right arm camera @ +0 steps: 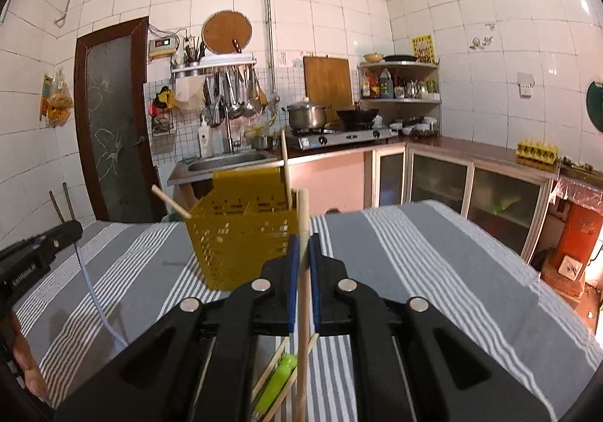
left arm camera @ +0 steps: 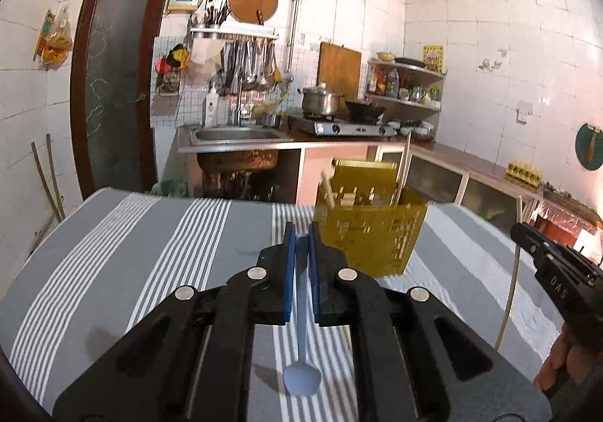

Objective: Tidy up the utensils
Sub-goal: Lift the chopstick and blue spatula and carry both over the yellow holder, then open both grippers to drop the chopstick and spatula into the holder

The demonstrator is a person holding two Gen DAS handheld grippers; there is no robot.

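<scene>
Step in hand: carrying utensils to the basket [left arm camera: 371, 233]. Left gripper [left arm camera: 300, 233] fingers clenched on a blue spoon [left arm camera: 301, 376], bowl hanging low over the striped surface [left arm camera: 150, 252]. Right gripper [right arm camera: 304, 246] fingers clenched on a wooden stick [right arm camera: 302, 218], upright, just beside the basket. Chopsticks and a green utensil [right arm camera: 277, 380] lie below. Next move, likely: lift each tip above the rim, lower in, release.
</scene>
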